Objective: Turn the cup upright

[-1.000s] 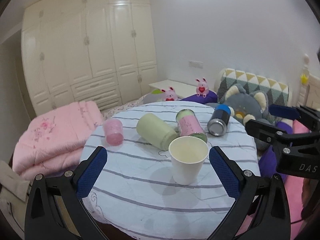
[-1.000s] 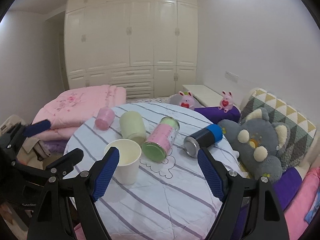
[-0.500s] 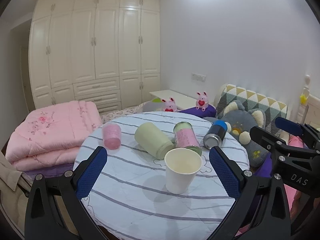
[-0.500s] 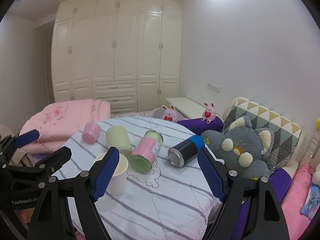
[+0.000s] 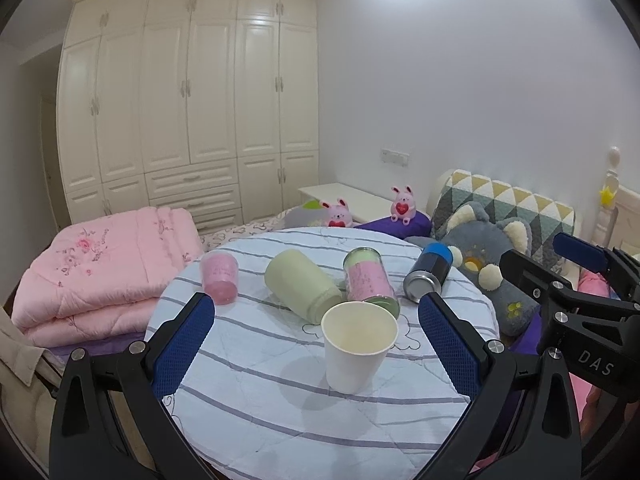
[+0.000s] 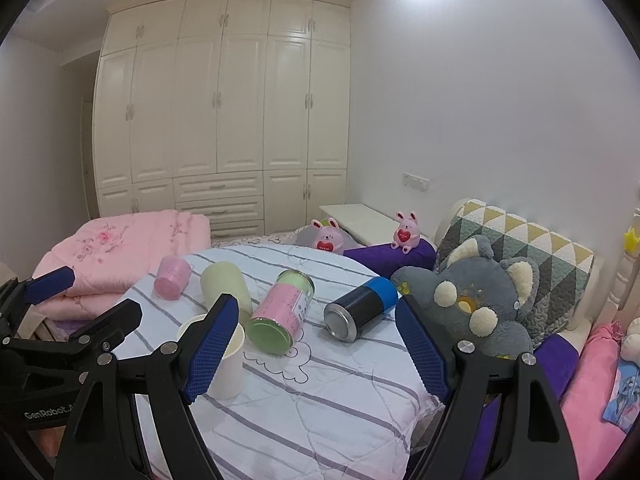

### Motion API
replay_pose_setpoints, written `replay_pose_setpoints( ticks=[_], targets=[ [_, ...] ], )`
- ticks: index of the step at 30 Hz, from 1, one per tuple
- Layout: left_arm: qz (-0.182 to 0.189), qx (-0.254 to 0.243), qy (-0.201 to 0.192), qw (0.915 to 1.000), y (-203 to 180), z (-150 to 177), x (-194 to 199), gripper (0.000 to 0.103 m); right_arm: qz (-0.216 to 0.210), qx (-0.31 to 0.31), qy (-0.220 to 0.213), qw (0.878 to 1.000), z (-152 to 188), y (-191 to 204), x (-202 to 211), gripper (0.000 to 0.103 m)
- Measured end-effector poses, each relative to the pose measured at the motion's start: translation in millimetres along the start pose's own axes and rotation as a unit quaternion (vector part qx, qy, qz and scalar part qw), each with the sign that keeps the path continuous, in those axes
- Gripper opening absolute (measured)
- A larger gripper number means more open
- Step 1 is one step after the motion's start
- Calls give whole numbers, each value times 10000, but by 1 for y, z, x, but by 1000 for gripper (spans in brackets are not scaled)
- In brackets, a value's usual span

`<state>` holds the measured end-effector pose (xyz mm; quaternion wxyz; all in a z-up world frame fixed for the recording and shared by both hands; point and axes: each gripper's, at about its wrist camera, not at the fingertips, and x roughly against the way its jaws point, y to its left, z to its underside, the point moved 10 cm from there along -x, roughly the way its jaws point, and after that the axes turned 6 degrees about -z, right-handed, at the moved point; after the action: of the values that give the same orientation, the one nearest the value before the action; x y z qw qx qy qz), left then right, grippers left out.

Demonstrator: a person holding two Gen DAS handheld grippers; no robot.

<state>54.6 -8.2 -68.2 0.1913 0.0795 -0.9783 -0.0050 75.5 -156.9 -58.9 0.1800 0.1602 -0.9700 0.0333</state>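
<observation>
Two tongs held wide, gripping nothing.
Left tongs (image 5: 316,332) frame the paper cup (image 5: 358,346), upright on the striped worktop (image 5: 256,392); right tongs (image 6: 316,344) hang beside it.

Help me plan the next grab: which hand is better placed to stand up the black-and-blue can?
Right. The black-and-blue can lies on its side ahead, within the span of the open right tongs. The open left tongs frame the upright paper cup instead.
</observation>
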Motion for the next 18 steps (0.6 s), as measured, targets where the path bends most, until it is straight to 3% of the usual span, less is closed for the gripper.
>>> replay_pose_setpoints(
  ticks=[18],
  targets=[
    [-52, -104, -82, 9999, -5, -1, -1, 103, -26, -71, 116, 9999, 7, -4, -6, 82]
  ],
)
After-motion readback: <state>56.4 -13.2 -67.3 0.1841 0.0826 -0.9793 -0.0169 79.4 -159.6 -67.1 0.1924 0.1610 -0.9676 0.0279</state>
